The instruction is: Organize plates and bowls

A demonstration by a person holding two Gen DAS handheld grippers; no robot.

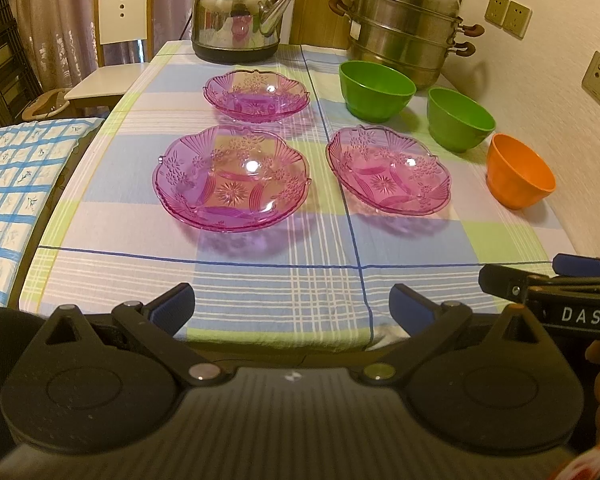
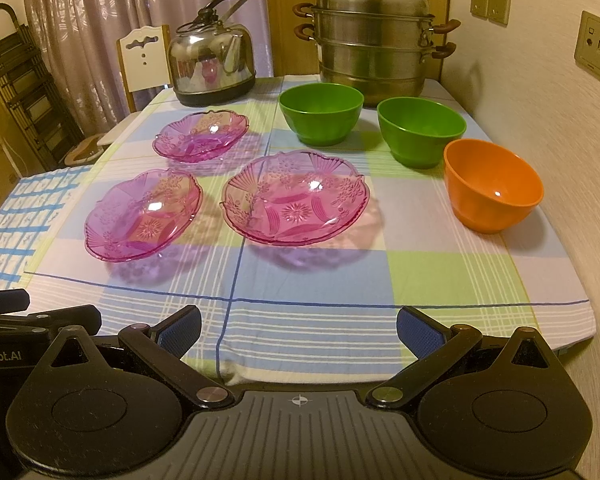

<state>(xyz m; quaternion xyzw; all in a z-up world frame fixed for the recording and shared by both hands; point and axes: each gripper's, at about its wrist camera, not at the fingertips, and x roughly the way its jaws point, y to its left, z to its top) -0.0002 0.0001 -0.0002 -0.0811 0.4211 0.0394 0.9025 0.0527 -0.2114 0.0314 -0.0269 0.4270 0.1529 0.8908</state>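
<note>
Hand-held grippers level, jaws spread wide.

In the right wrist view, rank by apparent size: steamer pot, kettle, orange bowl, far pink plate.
1. steamer pot
2. kettle
3. orange bowl and far pink plate: look alike, and the bowl sits nearer, so unranked.

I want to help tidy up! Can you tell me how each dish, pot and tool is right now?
Left tool: open, holding nothing.
Right tool: open, holding nothing.
Three pink plates: empty, lying apart, not stacked.
Two green bowls: upright, empty, side by side.
Orange bowl: upright, empty, alone.
Steamer pot: lid on.
Kettle: lid on.
</note>
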